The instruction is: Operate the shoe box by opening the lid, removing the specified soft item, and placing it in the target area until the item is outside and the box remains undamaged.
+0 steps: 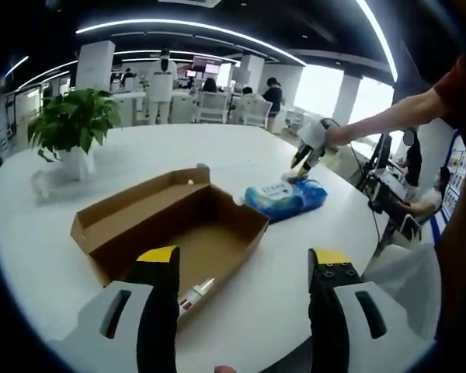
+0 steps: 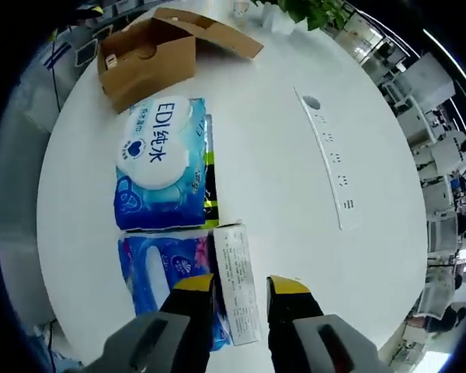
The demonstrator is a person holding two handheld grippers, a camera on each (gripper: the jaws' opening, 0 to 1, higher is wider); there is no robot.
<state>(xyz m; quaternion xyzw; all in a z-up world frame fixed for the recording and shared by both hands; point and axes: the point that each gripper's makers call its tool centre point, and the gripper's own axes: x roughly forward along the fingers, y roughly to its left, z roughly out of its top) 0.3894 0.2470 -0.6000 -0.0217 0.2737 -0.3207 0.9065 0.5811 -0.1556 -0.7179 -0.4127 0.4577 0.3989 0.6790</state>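
In the left gripper view, the left gripper point(image 1: 245, 268) hung over the near edge of the round white tabletop point(image 1: 217, 148) with its yellow-tipped black fingers point(image 1: 161, 268) set wide apart and nothing between them; just beyond them the brown cardboard shoe box point(image 1: 171, 221) lay open, its lid folded back flat on the far side and its interior bare brown card; a small white and red object lay on the tabletop against the box's near wall, too small to identify. To the right of the box, close to its corner, rested the soft blue and white plastic pack of wet wipes point(image 1: 286, 197); the right gripper point(image 1: 304, 158), held by a person's outstretched arm point(image 1: 388, 116), hovered at the pack's far end; whether it touched the pack could not be told. A green potted plant in a white pot point(image 1: 70, 128) stood well apart at the far left.

In the right gripper view, the right gripper point(image 2: 241, 289) pointed down over the tabletop point(image 2: 295, 194); its fingers point(image 2: 193, 295) stood apart, one on each side of the pack's white label edge, not clamped. The wipes pack point(image 2: 159, 167) lay outside the box, with the shoe box point(image 2: 151, 54) just beyond it; a white power strip point(image 2: 330, 159) lay to the right, apart.
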